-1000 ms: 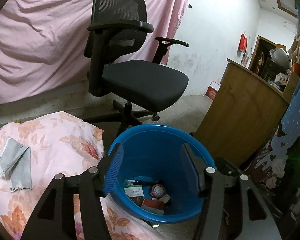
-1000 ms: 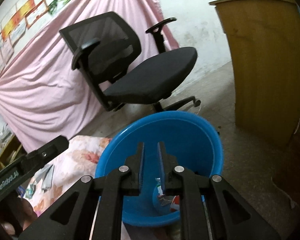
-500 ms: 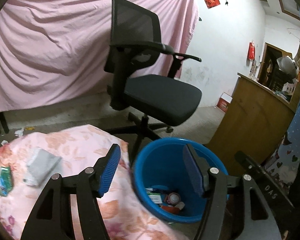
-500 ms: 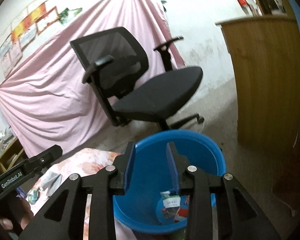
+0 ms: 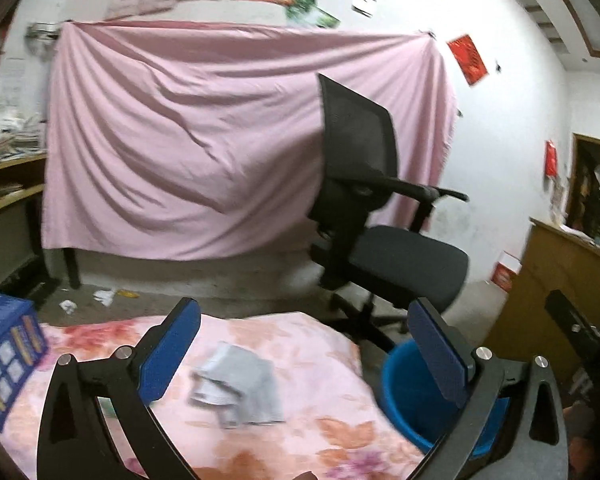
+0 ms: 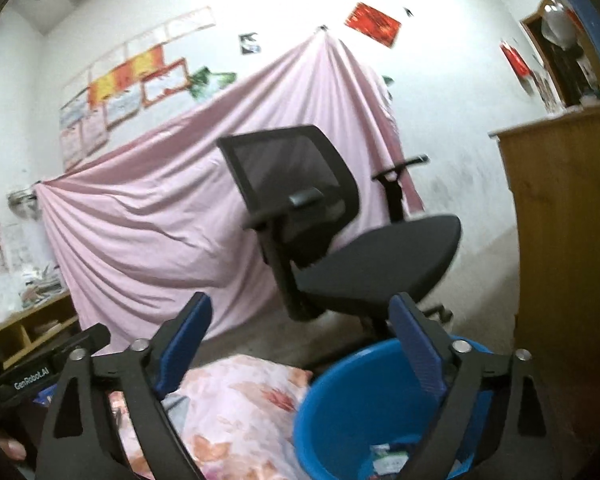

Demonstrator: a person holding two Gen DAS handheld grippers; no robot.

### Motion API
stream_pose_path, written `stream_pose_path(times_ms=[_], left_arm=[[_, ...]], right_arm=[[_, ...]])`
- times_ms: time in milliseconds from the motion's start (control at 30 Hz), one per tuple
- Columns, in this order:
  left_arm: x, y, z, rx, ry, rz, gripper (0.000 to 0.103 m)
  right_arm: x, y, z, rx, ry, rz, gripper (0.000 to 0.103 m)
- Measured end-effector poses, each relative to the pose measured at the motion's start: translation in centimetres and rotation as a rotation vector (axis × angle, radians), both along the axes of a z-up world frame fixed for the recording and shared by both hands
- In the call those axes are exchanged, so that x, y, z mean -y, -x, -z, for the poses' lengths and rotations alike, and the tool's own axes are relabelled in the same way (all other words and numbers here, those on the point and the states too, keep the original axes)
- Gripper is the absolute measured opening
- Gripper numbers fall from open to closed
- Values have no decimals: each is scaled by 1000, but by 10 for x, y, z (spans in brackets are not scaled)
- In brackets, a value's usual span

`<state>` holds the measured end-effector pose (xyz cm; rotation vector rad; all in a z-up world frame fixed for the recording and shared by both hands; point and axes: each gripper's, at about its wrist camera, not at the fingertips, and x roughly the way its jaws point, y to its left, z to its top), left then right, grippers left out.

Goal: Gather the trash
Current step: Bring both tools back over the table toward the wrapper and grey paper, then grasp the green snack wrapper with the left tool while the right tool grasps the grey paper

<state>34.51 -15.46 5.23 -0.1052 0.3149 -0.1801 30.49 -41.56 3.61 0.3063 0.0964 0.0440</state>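
My left gripper [image 5: 306, 350] hangs over the floral-covered tabletop [image 5: 332, 440] with its fingers [image 5: 172, 344] spread wide and nothing between them. The grey crumpled wrapper [image 5: 236, 386] lies on the cloth directly ahead of and below these fingers, roughly centred in the gap and slightly toward the left finger. It is flat and creased; its long axis appears to run diagonally, from near-left to far-right, though motion blur softens the edges. A blue printed box [image 5: 6, 354] stands at the left edge of the cloth, well apart from the wrapper.

My right gripper [image 6: 312, 346] is likewise spread and empty. It sits above the boundary between the cloth and the blue bucket [image 6: 340, 412], with the right finger over the bucket's opening. From this view only a grey corner shows low between the left finger and the cloth; I judge it to be the same wrapper.

The bucket stands on the floor just beside the right end of the tabletop. Scraps of printed packaging [image 6: 388, 460] lie at its bottom; I cannot tell how many pieces.

Judgement: the left side is the nearer to the wrapper and already lined up. A descent, with the wrist turned to close across the shorter width, should suffice; the bucket then lies to the right.

Small litter [image 5: 104, 296] also lies on the floor beyond the tabletop.
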Motion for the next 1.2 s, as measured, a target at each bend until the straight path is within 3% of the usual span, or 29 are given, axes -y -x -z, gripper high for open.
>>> stream_pose_path(times_ms=[433,667,867,1000,1200], left_arm=[[-93,38,8,89,-15,-164,101],[-128,47,20,83,-54,-215,101],[-159,45,39,14,-117,-231,101],[-170,33,57,-90,-135,-218,101],[-170,10,76,-227,-109,-166,101]], right_arm=[[-89,9,-8,150,184,-115,103],[-138,2,0,142,277,-202,103],[-169,-13,12,55,336,-295,103],[-179,-25,21,-20,344,-331,103],[-184,-50,33,-173,322,-364,103]])
